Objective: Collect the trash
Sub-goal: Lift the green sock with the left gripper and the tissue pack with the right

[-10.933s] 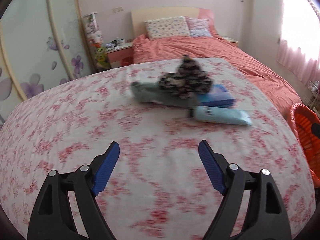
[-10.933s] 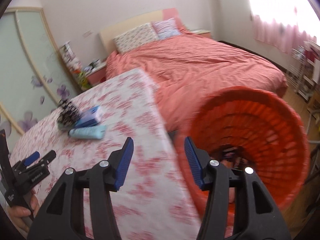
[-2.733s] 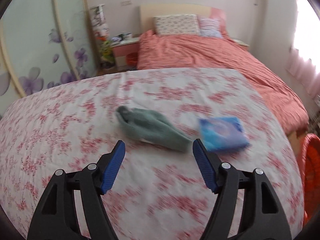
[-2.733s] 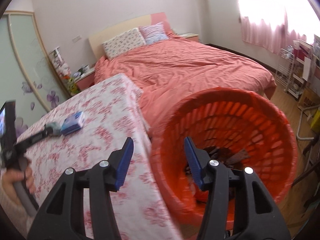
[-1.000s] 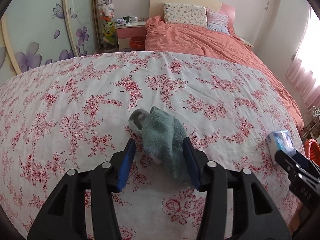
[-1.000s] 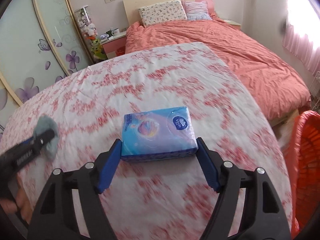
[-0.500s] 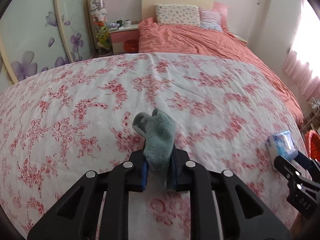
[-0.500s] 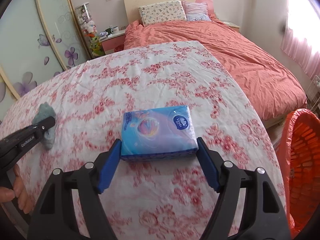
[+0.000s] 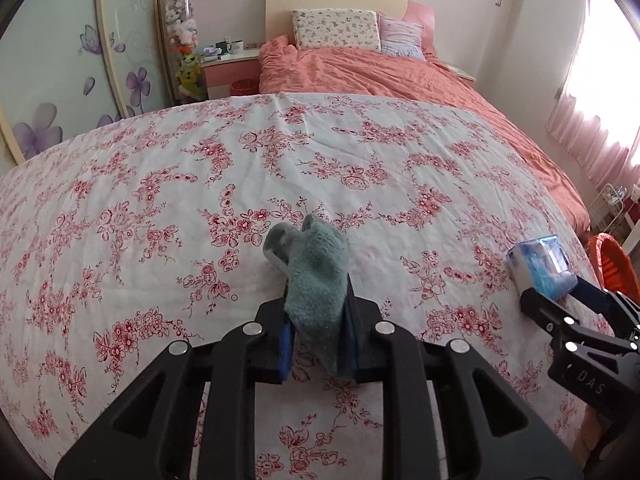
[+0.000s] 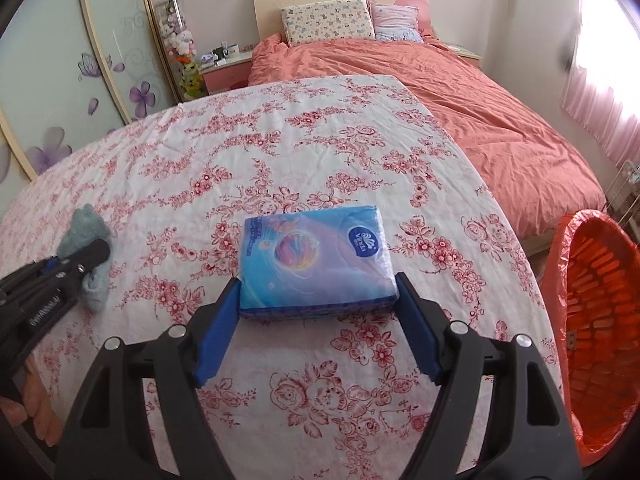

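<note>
A grey-green sock stands pinched upright between the blue pads of my left gripper, just over the floral sheet. The jaws are opening slightly, and the pads still press on the sock. The right wrist view shows the same sock and left gripper at the far left. A blue tissue pack sits squarely between the pads of my right gripper, both pads against its short sides. In the left wrist view the pack and right gripper are at the right edge.
An orange basket stands on the floor off the sheet's right edge. A bed with a coral duvet and pillows lies beyond. A nightstand and a floral wardrobe door are at the back left. A hand holds the left gripper.
The left jaws, wide around the lying sock a second ago, have closed on it and bunched it upright. The right gripper keeps the tissue pack and has hardly moved.
</note>
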{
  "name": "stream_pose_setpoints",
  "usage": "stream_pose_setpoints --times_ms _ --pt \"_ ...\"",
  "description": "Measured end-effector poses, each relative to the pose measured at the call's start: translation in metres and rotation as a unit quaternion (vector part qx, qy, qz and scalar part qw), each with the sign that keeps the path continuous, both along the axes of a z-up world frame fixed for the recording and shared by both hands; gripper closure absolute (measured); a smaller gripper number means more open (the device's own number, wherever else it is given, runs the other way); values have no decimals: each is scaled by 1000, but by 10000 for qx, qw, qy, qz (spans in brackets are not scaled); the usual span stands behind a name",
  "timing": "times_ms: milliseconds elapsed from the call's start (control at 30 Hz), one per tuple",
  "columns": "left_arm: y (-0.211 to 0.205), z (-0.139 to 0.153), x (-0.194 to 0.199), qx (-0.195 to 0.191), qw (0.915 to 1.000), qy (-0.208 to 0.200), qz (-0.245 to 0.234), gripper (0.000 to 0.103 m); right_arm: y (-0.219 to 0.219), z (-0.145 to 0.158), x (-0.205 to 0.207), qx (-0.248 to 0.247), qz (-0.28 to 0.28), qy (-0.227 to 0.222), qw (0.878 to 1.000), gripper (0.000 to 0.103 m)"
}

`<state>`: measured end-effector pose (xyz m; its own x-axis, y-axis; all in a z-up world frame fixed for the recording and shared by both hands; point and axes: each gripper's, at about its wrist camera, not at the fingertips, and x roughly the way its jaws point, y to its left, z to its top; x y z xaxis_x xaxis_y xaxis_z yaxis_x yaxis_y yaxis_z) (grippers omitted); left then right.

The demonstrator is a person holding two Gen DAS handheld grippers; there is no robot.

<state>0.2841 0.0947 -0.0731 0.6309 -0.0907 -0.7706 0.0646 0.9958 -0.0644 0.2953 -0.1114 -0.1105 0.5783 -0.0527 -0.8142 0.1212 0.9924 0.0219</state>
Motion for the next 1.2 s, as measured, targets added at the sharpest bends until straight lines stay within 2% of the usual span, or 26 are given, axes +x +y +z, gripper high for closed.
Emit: stream_pose_setpoints --times_ms 633,1200 --pt "7 1 -2 -208 9998 1 47 82 0 0 -1 -11 3 6 10000 28" --pt "2 1 0 -72 10000 6 48 82 0 0 0 -10 3 7 10000 27"
